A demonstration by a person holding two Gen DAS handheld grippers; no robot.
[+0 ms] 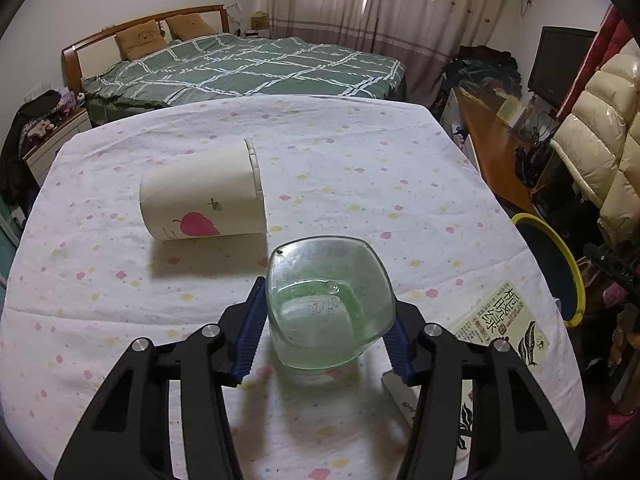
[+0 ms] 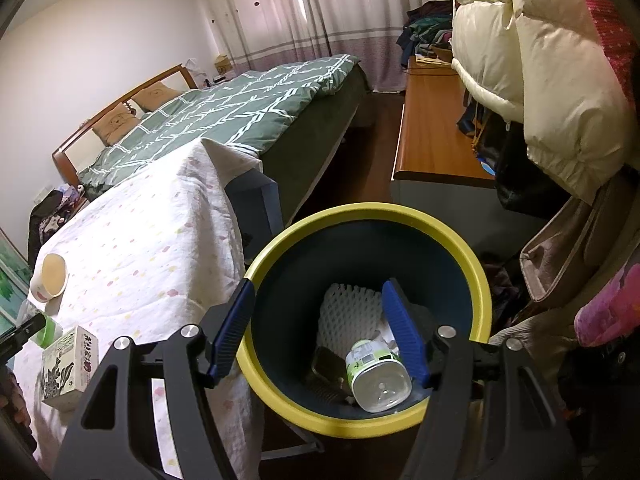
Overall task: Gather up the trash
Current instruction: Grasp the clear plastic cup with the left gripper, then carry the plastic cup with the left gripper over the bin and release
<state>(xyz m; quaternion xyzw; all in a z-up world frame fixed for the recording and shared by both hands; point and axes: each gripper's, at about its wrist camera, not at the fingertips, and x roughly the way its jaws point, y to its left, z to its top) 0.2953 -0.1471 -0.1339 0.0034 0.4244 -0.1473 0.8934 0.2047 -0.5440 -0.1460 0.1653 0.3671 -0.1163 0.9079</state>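
The left gripper (image 1: pixel 326 332) has its blue pads squeezed onto a clear green-tinted plastic bottle (image 1: pixel 326 304) that sits near the front of the table (image 1: pixel 360 152); its bottom faces the camera and the squashed shape says it's properly pinched. There's a printed date code on the plastic, something like "07/20", too warped to read fully. Behind it a cream paper cup (image 1: pixel 202 196) lies on its side with a red leaf and small green apple on it, rim pointing right, well apart from the bottle. On the right edge of the table sits a box (image 1: pixel 506 320) with big Chinese characters and a black feather drawing. Only the right wrist view shows inside the yellow-rimmed bin (image 2: pixel 476 264): a white foam net (image 2: pixel 348 316), a dark tray, and a white bottle with green label (image 2: pixel 378 376), text unreadable. The right gripper (image 2: pixel 320 332) hangs over the bin's mouth with its fingers spread and nothing between them. The bin stands on the floor just beside the table's draped edge, which the left view only hints at with a sliver of yellow rim. Lots of bare flowery cloth around the cup.
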